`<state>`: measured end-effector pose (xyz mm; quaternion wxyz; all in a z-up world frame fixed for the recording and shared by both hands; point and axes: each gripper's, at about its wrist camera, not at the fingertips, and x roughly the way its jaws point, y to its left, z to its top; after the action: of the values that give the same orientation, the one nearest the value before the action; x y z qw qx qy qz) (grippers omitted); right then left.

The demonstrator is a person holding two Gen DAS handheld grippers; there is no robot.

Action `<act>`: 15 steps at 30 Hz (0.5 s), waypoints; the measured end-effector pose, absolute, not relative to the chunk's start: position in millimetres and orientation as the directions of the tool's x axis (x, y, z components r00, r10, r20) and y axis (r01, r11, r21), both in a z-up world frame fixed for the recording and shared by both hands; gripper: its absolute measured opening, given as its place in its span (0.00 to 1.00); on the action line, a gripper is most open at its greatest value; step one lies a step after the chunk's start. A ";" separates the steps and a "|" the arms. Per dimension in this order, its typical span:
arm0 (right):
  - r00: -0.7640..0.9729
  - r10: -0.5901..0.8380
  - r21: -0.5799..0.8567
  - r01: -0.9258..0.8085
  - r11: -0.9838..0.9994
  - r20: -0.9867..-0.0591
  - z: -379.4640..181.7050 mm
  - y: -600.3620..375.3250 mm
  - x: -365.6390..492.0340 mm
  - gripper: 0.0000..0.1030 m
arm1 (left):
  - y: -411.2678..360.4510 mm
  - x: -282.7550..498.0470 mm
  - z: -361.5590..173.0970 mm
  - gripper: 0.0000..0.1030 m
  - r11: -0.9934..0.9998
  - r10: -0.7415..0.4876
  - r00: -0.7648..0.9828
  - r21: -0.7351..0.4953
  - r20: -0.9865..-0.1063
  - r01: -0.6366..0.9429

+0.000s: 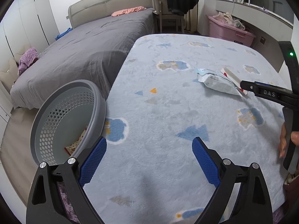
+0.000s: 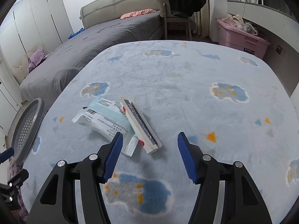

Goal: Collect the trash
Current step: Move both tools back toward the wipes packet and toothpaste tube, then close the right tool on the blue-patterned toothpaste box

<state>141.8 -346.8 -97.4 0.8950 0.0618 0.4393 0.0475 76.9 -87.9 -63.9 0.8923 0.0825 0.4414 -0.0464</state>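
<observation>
From my left wrist view, the left gripper (image 1: 149,158) sits at the bottom of the frame with its blue fingers (image 1: 92,160) spread wide and nothing between them, only the fleecy blue blanket with cloud patterns (image 1: 168,102) that covers the surface. At lower left, the grey perforated basket (image 1: 56,123) stands just off the edge of the surface, tilted toward me, with a patterned scrap (image 1: 75,143) lying in its bottom. The trash is at the right of this frame: a white printed wrapper (image 1: 216,81) with a flat white strip-like pack (image 1: 231,77) lying against its far side. The black tip of the right gripper reaches in from the right edge beside them, and a hand (image 1: 286,141) grips its handle at the far right.

In my right wrist view, the right gripper (image 2: 150,155) shows its fingers (image 2: 186,158) moderately apart and empty. The wrapper (image 2: 104,119) and the strip pack (image 2: 140,125) lie left of centre, just ahead of the left fingertip; I cannot tell whether it touches them. The basket (image 2: 28,128) shows at the left edge. A grey bed (image 2: 93,39) fills the upper left.
</observation>
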 end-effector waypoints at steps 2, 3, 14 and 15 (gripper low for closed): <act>0.600 0.133 0.140 -0.035 0.990 -0.789 -101.0 -345.1 148.9 0.57 | -90.4 78.4 -65.9 0.88 0.981 -0.009 0.602 0.109 -0.798 0.159; 0.596 0.130 0.134 -0.037 0.990 -0.792 -102.2 -344.3 151.8 0.57 | -91.9 79.3 -67.1 0.88 0.981 -0.009 0.600 0.110 -0.800 0.162; 0.580 0.106 0.092 -0.054 0.994 -0.808 -111.1 -337.1 171.4 0.55 | -104.0 86.7 -76.9 0.88 0.977 -0.021 0.579 0.106 -0.815 0.184; 0.581 0.106 0.092 -0.054 0.994 -0.807 -111.1 -337.2 170.5 0.52 | -104.9 87.3 -77.4 0.88 0.977 -0.021 0.578 0.105 -0.816 0.185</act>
<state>170.5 -337.2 -111.1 0.8887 0.0284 0.4553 0.0452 87.3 -104.9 -77.4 0.8837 0.0896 0.4557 -0.0582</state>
